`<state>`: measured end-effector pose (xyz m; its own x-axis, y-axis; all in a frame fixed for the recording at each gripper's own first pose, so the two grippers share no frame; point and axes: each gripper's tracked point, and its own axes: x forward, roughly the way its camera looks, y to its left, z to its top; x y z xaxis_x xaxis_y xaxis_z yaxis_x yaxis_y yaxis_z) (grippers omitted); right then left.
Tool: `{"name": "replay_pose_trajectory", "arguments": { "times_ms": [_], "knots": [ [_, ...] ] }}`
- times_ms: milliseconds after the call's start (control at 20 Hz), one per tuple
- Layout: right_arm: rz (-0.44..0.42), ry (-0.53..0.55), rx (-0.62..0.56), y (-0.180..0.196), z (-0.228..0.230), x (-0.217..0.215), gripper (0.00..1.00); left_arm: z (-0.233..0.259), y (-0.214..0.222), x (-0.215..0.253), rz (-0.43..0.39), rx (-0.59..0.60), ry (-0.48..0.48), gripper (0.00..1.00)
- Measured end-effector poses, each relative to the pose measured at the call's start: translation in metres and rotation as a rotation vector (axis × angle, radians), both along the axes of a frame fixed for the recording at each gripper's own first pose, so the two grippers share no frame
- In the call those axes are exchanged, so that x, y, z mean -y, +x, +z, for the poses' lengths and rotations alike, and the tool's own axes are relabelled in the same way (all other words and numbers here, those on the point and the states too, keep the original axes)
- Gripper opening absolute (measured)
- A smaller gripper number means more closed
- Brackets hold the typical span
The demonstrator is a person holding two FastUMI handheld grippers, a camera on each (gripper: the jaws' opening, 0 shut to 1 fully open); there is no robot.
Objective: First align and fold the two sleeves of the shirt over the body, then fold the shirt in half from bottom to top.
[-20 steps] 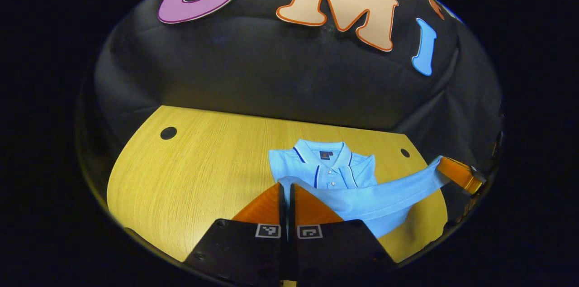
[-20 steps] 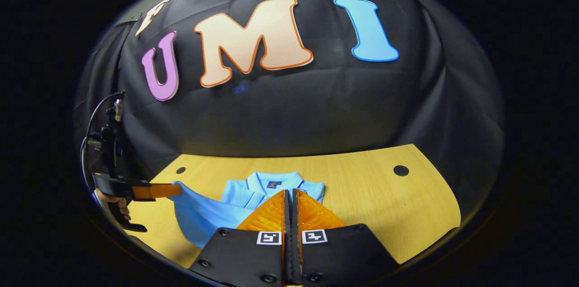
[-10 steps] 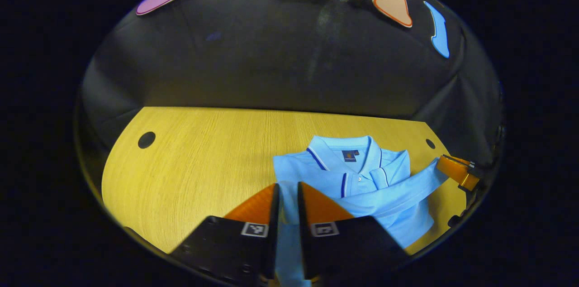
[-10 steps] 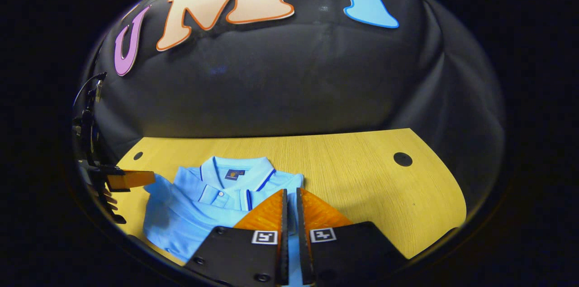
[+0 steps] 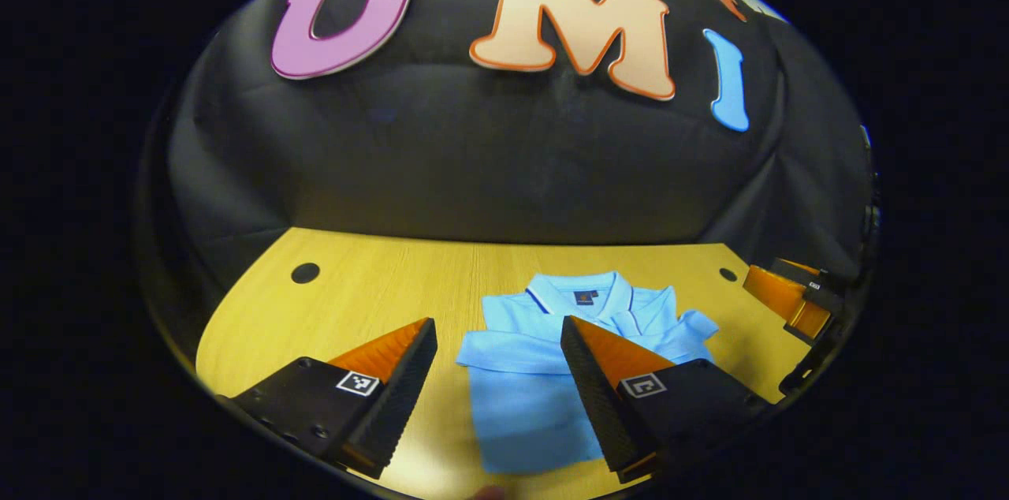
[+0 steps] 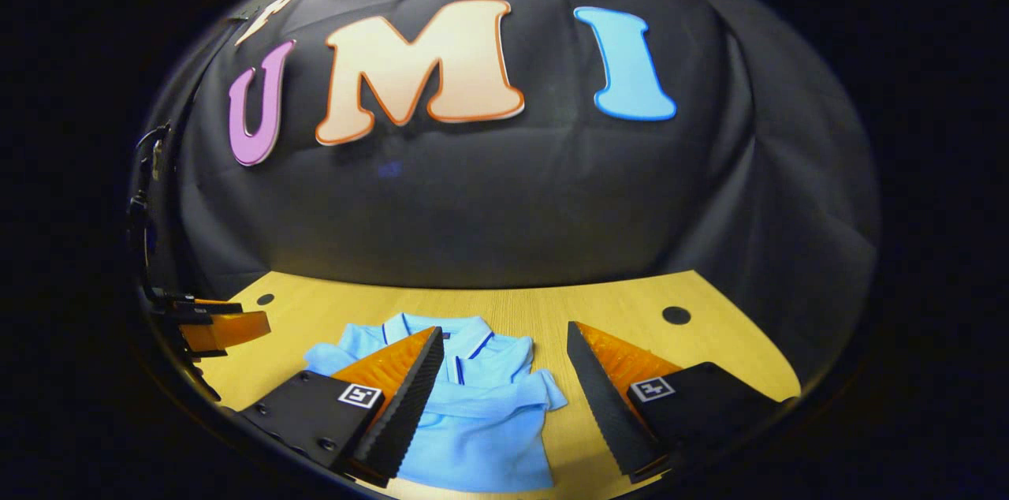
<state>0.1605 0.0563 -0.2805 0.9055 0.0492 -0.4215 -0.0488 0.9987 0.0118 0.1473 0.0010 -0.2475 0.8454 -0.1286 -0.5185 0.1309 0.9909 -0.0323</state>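
Note:
A light blue polo shirt (image 5: 520, 405) lies folded on the wooden table (image 5: 378, 295), collar toward the wall, with a folded band of cloth across its chest. My left gripper (image 5: 497, 322) hovers open above the shirt's near-left part, nothing between its fingers. In the right gripper view the same shirt (image 6: 481, 421) sits below my right gripper (image 6: 504, 328), which is also open and holds nothing. The right gripper (image 5: 788, 299) shows at the far right of the left gripper view, off the shirt. The left gripper (image 6: 225, 326) shows at the left edge of the right gripper view.
The table (image 6: 552, 307) has small round dark holes near its back corners (image 5: 304, 273) (image 6: 675, 315). Black cloth hangs as a wall right behind the table's far edge. Bare wood lies to the left of the shirt in the left gripper view.
Both grippers were shut on the shirt's lower edge and carried it up over the body. Both have since let go, opened and drawn back; the shirt lies folded.

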Motion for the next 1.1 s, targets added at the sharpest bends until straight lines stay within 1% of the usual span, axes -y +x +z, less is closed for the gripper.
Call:
{"name": "replay_pose_trajectory", "arguments": {
  "times_ms": [50,150,300,400,500,550,600,650,750,850,900,950,1100],
  "knots": [
    [0.007,0.016,0.019,-0.018,0.024,-0.001,0.98,0.020,-0.011,0.002,-0.001,0.038,0.009,0.94],
    [0.007,0.034,0.058,-0.048,0.057,0.005,0.98,0.058,-0.032,0.007,-0.001,0.114,0.021,0.95],
    [0.031,0.034,0.151,-0.090,0.103,0.009,0.98,0.095,-0.069,0.010,0.001,0.184,0.010,0.94],
    [0.052,0.025,0.171,-0.120,0.116,0.009,0.96,0.112,-0.092,0.015,-0.004,0.215,0.016,0.95],
    [0.076,0.037,0.173,-0.148,0.127,0.003,0.98,0.126,-0.113,0.018,-0.003,0.244,0.031,0.95],
    [0.078,0.043,0.191,-0.156,0.137,0.003,0.96,0.134,-0.122,0.022,-0.005,0.262,0.037,0.95],
    [0.074,0.047,0.206,-0.164,0.147,0.004,0.96,0.141,-0.133,0.025,-0.010,0.279,0.038,0.95],
    [0.078,0.055,0.217,-0.174,0.152,0.003,0.98,0.150,-0.140,0.028,-0.010,0.297,0.037,0.95],
    [0.095,0.072,0.212,-0.190,0.158,-0.004,0.98,0.162,-0.156,0.034,-0.021,0.316,0.030,0.94],
    [0.105,0.074,0.232,-0.198,0.170,-0.005,0.98,0.171,-0.168,0.040,-0.035,0.322,0.035,0.94],
    [0.109,0.075,0.246,-0.203,0.176,-0.005,0.98,0.180,-0.171,0.043,-0.046,0.340,0.034,0.93],
    [0.113,0.077,0.259,-0.206,0.183,-0.006,0.98,0.187,-0.174,0.047,-0.052,0.351,0.035,0.95],
    [0.120,0.075,0.290,-0.213,0.200,-0.004,0.98,0.202,-0.177,0.058,-0.068,0.381,0.026,0.94]
  ]
}}
